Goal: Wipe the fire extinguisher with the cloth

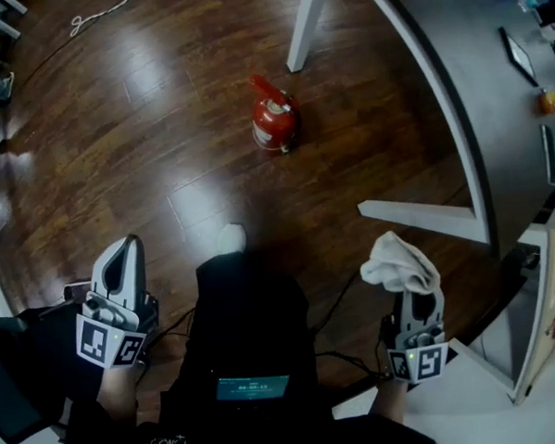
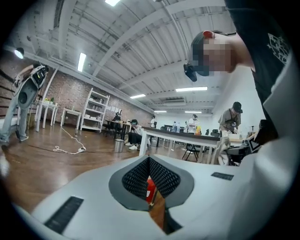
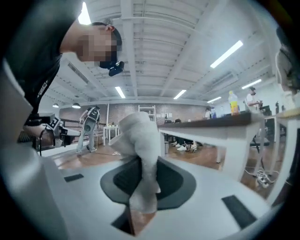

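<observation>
Gripping the cloth (image 1: 402,264) bunched in your right gripper (image 1: 408,295), left gripper (image 1: 125,254) pinched shut on nothing, you're set to wipe, yet the fire extinguisher (image 1: 274,116) stands well ahead on the floor (image 1: 161,130) beside a table leg (image 1: 306,25).

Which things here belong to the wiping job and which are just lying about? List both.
Job:
- fire extinguisher, standing on the floor
- cloth, clamped in the right gripper
- left gripper, shut and empty

Lying about:
- white cable on the floor
- table
- yellow bottle on a table
</observation>
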`<state>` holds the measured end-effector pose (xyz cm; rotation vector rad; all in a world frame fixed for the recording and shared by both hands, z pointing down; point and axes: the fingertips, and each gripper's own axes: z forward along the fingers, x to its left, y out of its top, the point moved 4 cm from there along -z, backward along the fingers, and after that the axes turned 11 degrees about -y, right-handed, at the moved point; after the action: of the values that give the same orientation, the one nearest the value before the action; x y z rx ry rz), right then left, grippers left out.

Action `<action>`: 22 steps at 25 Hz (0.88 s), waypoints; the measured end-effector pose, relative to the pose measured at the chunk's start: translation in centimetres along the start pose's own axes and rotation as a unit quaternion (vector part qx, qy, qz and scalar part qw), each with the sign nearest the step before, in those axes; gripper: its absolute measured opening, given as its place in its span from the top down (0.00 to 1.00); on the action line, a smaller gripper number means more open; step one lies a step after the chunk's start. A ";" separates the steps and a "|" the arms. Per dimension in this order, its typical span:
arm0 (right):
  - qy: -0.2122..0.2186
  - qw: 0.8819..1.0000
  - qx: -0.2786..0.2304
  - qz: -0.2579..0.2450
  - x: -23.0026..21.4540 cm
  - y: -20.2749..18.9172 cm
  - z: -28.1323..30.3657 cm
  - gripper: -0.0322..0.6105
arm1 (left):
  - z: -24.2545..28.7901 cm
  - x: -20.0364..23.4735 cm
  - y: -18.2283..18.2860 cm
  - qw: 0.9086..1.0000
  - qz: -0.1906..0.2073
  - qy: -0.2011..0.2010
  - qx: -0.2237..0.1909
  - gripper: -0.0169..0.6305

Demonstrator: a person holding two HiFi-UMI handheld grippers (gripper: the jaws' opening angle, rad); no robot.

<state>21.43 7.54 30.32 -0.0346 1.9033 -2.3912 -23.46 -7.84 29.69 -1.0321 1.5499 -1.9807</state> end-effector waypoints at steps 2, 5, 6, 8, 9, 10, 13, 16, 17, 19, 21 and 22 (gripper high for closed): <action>-0.001 1.000 0.000 0.017 1.0 6.4 -2.8 0.80 | -0.9 -2.1 6.3 1.000 0.007 0.004 -0.006 0.97; 0.017 1.000 -0.005 0.018 2.9 15.5 -5.7 0.80 | -1.6 -6.2 15.4 1.000 0.021 -0.004 -0.015 0.97; 0.024 1.000 -0.004 0.016 3.6 18.4 -6.8 0.80 | -2.0 -7.9 18.5 1.000 0.025 -0.007 -0.017 0.97; 0.037 0.999 -0.008 0.021 4.6 24.3 -9.0 0.80 | -2.7 -11.6 24.4 0.999 0.032 -0.011 -0.022 0.97; 0.044 0.999 -0.014 0.026 5.0 27.2 -9.9 0.80 | -2.9 -13.5 27.1 0.999 0.035 -0.013 -0.027 0.97; 0.051 0.998 -0.021 0.027 5.6 29.8 -10.7 0.80 | -2.9 -15.4 29.6 0.999 0.038 -0.016 -0.033 0.97; 0.069 0.997 -0.042 0.019 7.3 36.3 -13.6 0.80 | -4.0 -21.0 35.0 0.997 0.047 -0.018 -0.056 0.97; 0.091 0.994 -0.047 0.025 8.4 40.0 -16.9 0.80 | -6.7 -25.4 37.9 0.996 0.058 -0.011 -0.064 0.97; 0.097 0.994 -0.047 0.025 8.5 40.6 -17.9 0.80 | -7.5 -26.7 38.2 0.996 0.060 -0.013 -0.062 0.97; 0.105 0.993 -0.043 0.018 8.9 40.7 -19.7 0.80 | -9.0 -28.8 38.0 0.996 0.059 -0.016 -0.057 0.97; 0.104 0.994 -0.038 0.017 9.3 40.3 -21.0 0.80 | -10.2 -30.2 37.6 0.997 0.056 -0.016 -0.059 0.97; 0.101 0.994 -0.038 0.021 9.6 40.0 -21.2 0.80 | -10.3 -30.7 37.5 0.997 0.056 -0.017 -0.059 0.97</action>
<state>12.43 18.44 -13.79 0.2501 2.0551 -2.3741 -16.13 9.73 -16.01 -0.9953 1.6857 -1.8065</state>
